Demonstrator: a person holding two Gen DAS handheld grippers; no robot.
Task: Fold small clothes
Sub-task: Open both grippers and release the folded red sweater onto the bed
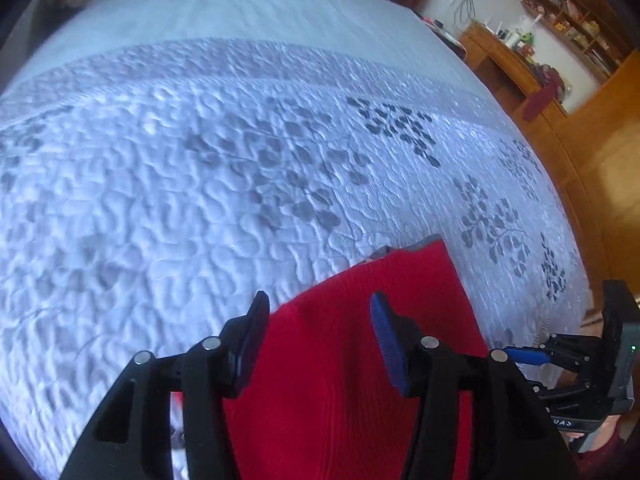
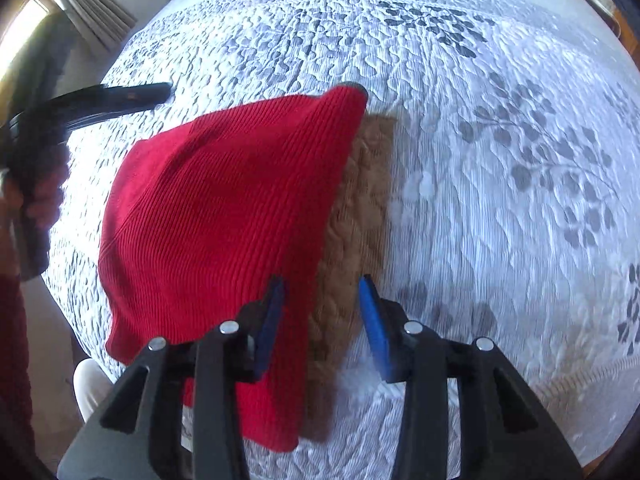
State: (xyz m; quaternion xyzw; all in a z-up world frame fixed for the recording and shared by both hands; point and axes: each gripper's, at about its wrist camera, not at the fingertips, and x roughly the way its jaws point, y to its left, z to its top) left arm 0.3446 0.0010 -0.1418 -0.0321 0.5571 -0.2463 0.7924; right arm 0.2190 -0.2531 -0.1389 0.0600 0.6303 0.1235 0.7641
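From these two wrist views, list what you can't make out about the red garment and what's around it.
- Red garment: its near edge is hidden behind the right gripper; in the left wrist view the left gripper and frame edge cut it off.
- Brown patch beside it: blurred, maybe shadow or cloth.
- Shelf items: too small.

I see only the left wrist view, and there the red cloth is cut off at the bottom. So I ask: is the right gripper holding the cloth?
Observer: No. The right gripper is open. Its jaws stand apart above the right edge of the red cloth and pinch nothing.
Operator: Does the cloth lie fully on the bed?
Observer: Nearly. Its near left corner reaches the edge of the bedspread.
Operator: Is anything beside it?
Observer: A brownish patch runs along its right edge. I cannot tell whether it is cloth or shadow.
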